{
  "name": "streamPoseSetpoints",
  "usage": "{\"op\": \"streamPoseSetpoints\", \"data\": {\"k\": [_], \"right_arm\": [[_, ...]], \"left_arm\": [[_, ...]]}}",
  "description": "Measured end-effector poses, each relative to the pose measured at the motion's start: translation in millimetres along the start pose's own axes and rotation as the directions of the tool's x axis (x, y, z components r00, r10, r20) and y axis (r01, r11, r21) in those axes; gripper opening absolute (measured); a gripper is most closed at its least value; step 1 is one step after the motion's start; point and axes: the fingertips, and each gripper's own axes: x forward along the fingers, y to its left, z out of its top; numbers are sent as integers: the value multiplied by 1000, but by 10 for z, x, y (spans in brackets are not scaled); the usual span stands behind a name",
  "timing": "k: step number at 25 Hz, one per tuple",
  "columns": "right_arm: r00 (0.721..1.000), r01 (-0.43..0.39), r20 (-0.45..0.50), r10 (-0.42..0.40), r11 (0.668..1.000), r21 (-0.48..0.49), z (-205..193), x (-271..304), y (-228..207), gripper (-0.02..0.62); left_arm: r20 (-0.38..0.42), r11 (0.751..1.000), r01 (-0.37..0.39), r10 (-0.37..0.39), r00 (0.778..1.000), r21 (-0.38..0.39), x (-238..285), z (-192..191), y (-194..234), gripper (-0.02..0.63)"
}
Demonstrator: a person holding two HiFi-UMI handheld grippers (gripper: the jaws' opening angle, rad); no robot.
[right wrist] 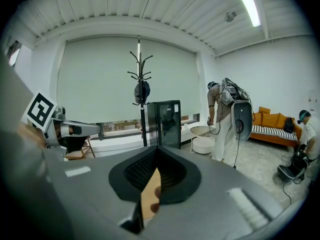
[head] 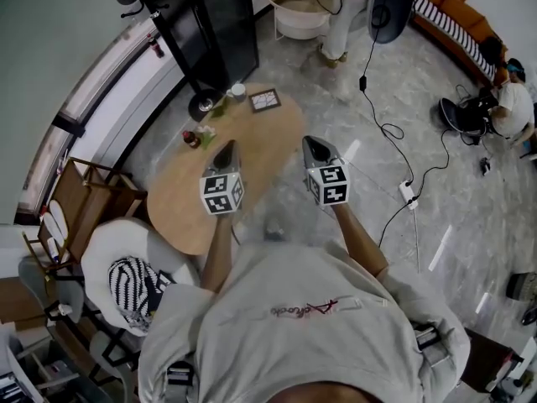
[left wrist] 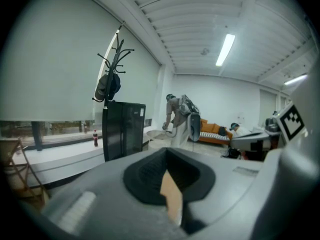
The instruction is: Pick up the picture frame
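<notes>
Picture frame [head: 264, 100] lies flat near the far end of the oval wooden table [head: 176, 200], in the upper middle of the head view, just beside a small white cup [head: 238, 91] and well apart from both grippers. Left gripper [head: 224, 149] and right gripper [head: 315, 144] hang over the table's near half, each with its jaws pressed together and nothing between them, so neither has hold of anything yet. By its look the frame is light, stiff and thin, with a dark border round a pale, probably glazed face that would be slippery and easy to crack; the safer hold is likely across one border edge, tipped up off the tabletop, not on the middle
</notes>
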Motion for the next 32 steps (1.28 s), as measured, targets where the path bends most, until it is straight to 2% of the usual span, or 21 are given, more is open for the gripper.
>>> {"op": "streamPoseSetpoints", "data": {"k": [15, 32], "right_arm": [[999, 35, 7, -35, 999, 9, 207, 668, -110, 5], [998, 58, -17, -58, 998, 26, 63, 675, -266, 5]], "left_arm": [[1, 999, 34, -34, 999, 8, 596, 204, 442, 0], [-35, 997, 76, -76, 997, 8, 787, 79, 264, 0]]}}
